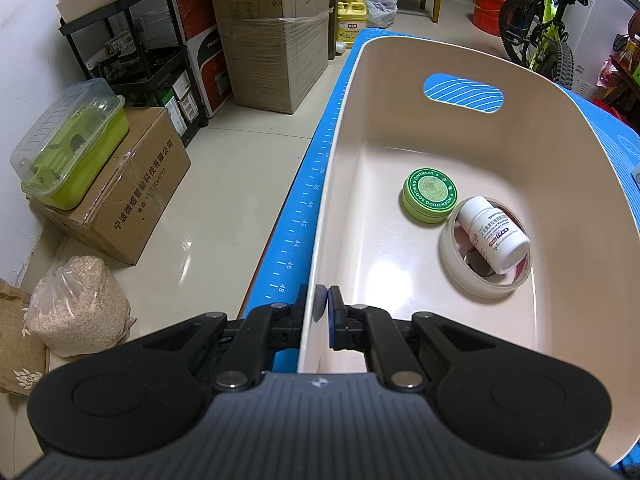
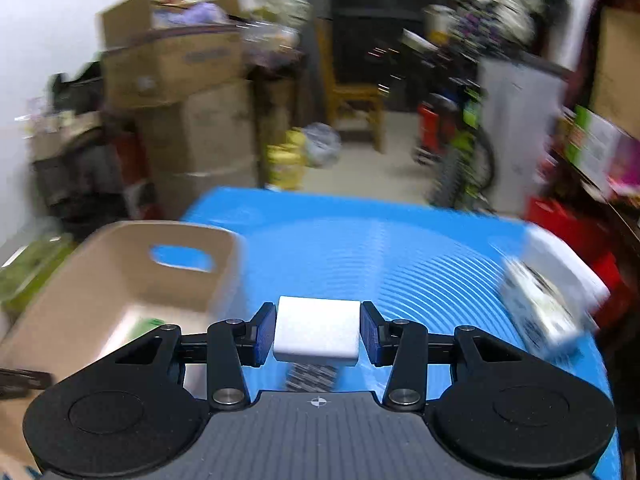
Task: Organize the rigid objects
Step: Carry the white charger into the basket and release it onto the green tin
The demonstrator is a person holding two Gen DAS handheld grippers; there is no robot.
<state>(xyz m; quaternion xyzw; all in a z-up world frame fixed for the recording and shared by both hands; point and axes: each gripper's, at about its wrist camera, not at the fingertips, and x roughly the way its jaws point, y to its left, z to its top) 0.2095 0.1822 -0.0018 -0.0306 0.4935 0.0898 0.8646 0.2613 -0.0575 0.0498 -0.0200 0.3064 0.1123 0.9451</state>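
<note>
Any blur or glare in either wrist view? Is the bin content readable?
Left wrist view: sharp; soft glare on the bin floor and the room floor; lettering on the green tin and the white bottle shows, fisheye bends the edges. Right wrist view: heavy motion blur on the background and the box at right; right gripper and its white block stay fairly crisp.

Bin (image 1: 560, 168) clamped in the left fingers is plain beige. Ahead of them inside: a green tin (image 1: 429, 196) with dark green lid print, and a white bottle (image 1: 494, 234). White block (image 2: 316, 330) between the right's blue pads (image 2: 265, 332). Mat (image 2: 380, 248) ahead is bright blue with thin white curved lines.
</note>
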